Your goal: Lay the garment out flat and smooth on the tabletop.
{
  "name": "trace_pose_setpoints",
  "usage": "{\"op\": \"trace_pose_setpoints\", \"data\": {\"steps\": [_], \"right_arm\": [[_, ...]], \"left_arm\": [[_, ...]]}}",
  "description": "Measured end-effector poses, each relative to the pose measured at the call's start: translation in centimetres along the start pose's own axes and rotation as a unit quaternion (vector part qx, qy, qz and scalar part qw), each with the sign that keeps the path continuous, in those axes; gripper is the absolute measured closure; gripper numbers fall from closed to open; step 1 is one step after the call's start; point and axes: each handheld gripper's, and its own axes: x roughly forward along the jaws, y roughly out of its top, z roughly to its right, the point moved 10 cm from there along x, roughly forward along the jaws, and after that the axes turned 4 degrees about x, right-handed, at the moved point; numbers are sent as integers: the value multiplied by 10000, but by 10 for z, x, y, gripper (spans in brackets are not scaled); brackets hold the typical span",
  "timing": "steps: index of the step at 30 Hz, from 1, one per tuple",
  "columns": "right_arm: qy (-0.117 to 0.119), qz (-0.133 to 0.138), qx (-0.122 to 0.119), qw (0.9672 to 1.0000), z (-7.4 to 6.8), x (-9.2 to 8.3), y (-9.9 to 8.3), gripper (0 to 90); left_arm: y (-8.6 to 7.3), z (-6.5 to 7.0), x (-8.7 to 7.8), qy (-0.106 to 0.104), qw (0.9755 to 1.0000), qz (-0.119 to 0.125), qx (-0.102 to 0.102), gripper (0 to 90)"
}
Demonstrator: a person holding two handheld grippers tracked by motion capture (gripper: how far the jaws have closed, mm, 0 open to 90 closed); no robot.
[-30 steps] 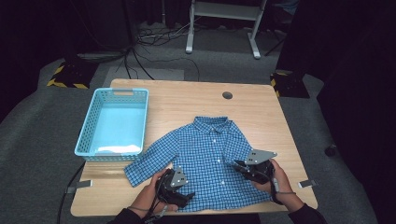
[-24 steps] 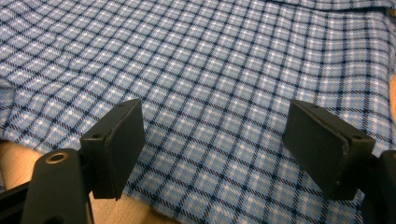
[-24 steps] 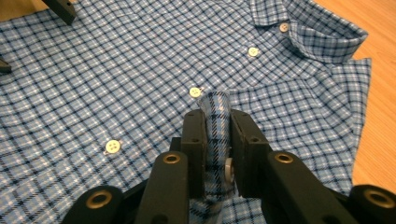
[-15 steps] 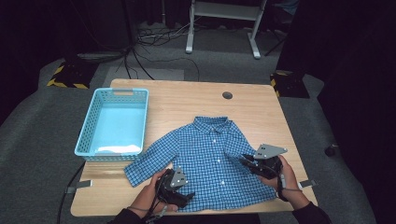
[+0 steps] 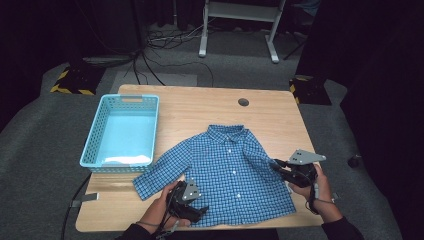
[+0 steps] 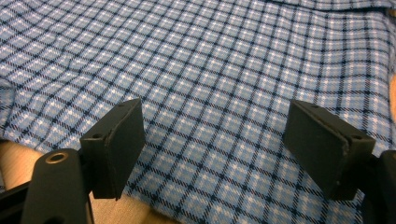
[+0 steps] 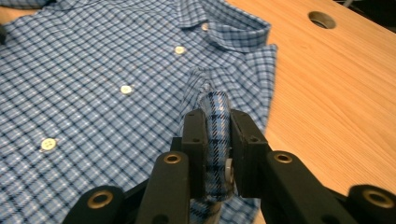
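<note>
1. Turquoise plastic basket (image 5: 120,131) sits at the table's (image 5: 200,107) left edge, well apart from the work; leave it alone for now.
2. Your left gripper (image 5: 192,209) rests near the front edge, over the lower left part of the checked shirt (image 5: 227,172). In the left gripper view its jaws stand wide apart above the cloth (image 6: 210,84), pinching nothing. Your left hand (image 5: 162,210) lies low, almost flat on the table. Keep it steady there so the hem stays put during the fold.
3. The shirt lies face up, buttoned, spread across the table's front middle, collar toward the far edge.
4. Your right gripper (image 5: 280,166), near the right edge, is clamped on the shirt's right sleeve; the right gripper view shows a ridge of fabric (image 7: 215,135) squeezed between the pads.
5. Judging by that grip, you are folding the sleeve inward. Lift only enough to clear the body, carry it across toward the button line, and lay it flat before letting go.
6. Your right hand (image 5: 315,185) reaches in from the front right corner, jaws pointing left across the shirt.
</note>
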Motion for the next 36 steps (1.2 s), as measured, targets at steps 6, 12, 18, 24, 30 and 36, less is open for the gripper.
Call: {"op": "trace_pose_setpoints", "data": {"steps": [6,12,18,24,30,36], "right_arm": [[-84,31,125,9999,10,-5,-4,776],[-156,-26,110,9998,16,-6,-8,775],[-245,-66,179,9995,23,-9,-12,775],[-343,-65,265,9990,30,-13,-16,775],[-410,-65,320,9986,35,-16,-19,776],[-462,-38,366,9983,39,-19,-20,776]], "left_arm": [[0,0,0,8,10000,-34,1,204],[-3,-2,-3,-8,10000,-88,0,204],[-4,-3,-5,-30,9999,-166,12,203],[-6,-5,-6,-13,10000,-58,16,200],[-6,-5,-6,-21,10000,-48,10,200],[-8,-6,-8,-30,9999,-93,23,200]]}}
